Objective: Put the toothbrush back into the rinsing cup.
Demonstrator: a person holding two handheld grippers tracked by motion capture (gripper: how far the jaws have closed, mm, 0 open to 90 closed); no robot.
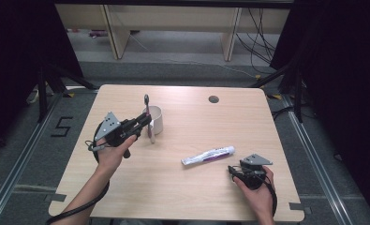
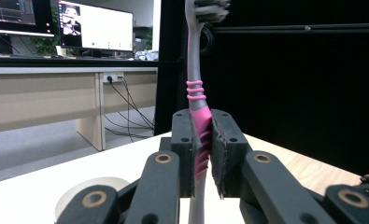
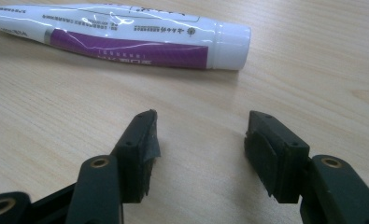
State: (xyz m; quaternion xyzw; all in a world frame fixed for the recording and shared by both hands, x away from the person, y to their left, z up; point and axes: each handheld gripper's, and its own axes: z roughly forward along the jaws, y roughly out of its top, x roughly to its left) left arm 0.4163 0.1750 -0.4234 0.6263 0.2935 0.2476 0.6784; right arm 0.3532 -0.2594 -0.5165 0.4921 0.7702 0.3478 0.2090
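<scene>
Fingers [image 2: 202,154] clamp pink-grey toothbrush [image 2: 197,93]; toothpaste tube [image 3: 121,35] print unreadable.

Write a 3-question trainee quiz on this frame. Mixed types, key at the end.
1. True or false: the left gripper is shut on the toothbrush, which stands upright with its bristle end up.
2. Which way does the cap of the toothpaste tube point in the high view? A) toward the white cup B) right, toward the far right corner C) straight at the person
3. Fill in: the right gripper has its jaws ____, with bare table between them.

Key: 1 true; 2 B; 3 open
</scene>
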